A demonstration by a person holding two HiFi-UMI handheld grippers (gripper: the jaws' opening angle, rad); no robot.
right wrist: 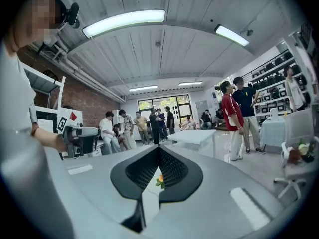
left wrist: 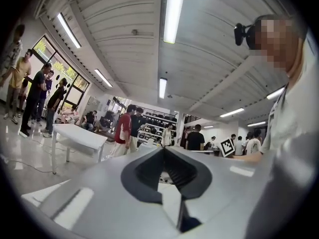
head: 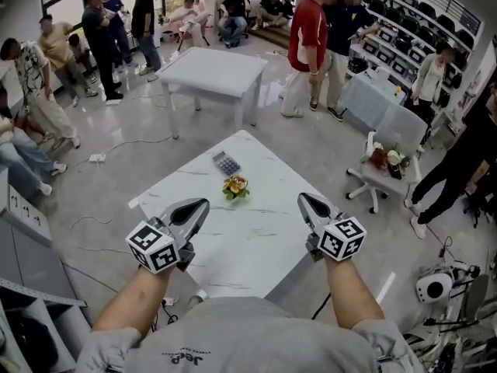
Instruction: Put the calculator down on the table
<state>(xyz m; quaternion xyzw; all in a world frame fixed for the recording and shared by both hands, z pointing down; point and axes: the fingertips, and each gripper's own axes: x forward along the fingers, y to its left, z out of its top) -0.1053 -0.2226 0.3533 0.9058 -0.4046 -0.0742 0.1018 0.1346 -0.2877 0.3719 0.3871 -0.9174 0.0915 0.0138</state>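
Head view: calculator [head: 226, 162] rests far on the desk [head: 264, 247]; left gripper [head: 203, 203] and right gripper [head: 303, 199] hover near, closed, empty; task looks finished, nothing remains

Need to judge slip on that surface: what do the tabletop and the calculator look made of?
Tabletop: white with faint grey veining and a soft sheen. It looks like marble, but could be stone or laminate; I cannot tell which.
Calculator: grey casing with rows of darker keys, probably matte plastic, but too small to be sure.

I count 1 grey rectangular calculator [head: 226, 162], 1 small orange-yellow flower bunch [head: 235, 186], 2 white benches [head: 256, 255] [head: 213, 70], 2 silver hand-held grippers [head: 203, 203] [head: 303, 198].
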